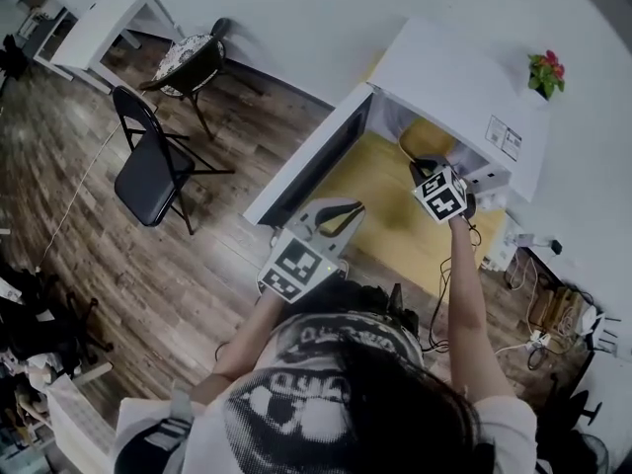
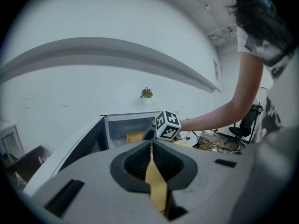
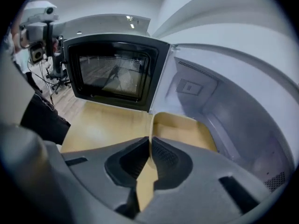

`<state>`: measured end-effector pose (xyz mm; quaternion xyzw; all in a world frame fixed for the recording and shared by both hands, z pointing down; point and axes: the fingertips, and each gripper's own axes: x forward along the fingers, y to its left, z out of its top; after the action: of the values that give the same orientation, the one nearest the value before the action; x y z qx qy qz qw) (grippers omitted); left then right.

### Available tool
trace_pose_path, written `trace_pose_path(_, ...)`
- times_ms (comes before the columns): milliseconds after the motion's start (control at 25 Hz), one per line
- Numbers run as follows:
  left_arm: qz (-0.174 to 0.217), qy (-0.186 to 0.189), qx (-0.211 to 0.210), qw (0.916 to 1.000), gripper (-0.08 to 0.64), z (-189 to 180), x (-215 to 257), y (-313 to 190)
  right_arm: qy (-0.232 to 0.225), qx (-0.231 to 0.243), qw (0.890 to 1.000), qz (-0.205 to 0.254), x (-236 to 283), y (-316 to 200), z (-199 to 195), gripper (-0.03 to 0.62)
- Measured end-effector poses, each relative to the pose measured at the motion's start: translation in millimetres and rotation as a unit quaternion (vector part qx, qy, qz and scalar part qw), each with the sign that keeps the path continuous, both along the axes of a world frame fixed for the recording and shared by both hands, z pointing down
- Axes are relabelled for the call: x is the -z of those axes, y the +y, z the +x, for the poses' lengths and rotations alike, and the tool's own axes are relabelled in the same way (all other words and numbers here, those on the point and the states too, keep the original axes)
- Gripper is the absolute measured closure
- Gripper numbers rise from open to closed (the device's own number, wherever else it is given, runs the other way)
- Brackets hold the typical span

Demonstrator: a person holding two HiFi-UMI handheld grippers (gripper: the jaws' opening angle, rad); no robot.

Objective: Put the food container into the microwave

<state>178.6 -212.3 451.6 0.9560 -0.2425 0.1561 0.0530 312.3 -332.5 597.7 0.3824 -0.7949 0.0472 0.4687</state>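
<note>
right hand-held gripper (image 3: 150,143): clamped on thin rim of tan, round-cornered food container (image 3: 184,130) | container inside smooth white microwave (image 3: 233,101) cavity | left hand-held gripper (image 2: 151,147): closed, empty, before microwave

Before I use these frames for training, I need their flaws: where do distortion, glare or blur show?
Head view: scene tilted, corners dark. Left gripper view: strong fisheye, the wall ledge bows into an arc inside a black rim. Right gripper view: the microwave door glass mirrors the room; the food container is sharp.
</note>
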Motion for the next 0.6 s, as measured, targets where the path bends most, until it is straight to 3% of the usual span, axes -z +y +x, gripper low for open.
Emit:
trace_pose_path(240,-0.010,0.001,0.012,0.9999,0.548,-4,-6,-6,0.027,-0.017,0.999,0.015,-8,-24,13,0.566)
trace_pose_path(600,-0.018,0.002,0.014,0.9997,0.548,-8,-9,-7,0.031,-0.059,0.997,0.036,-9,-57,24,0.565)
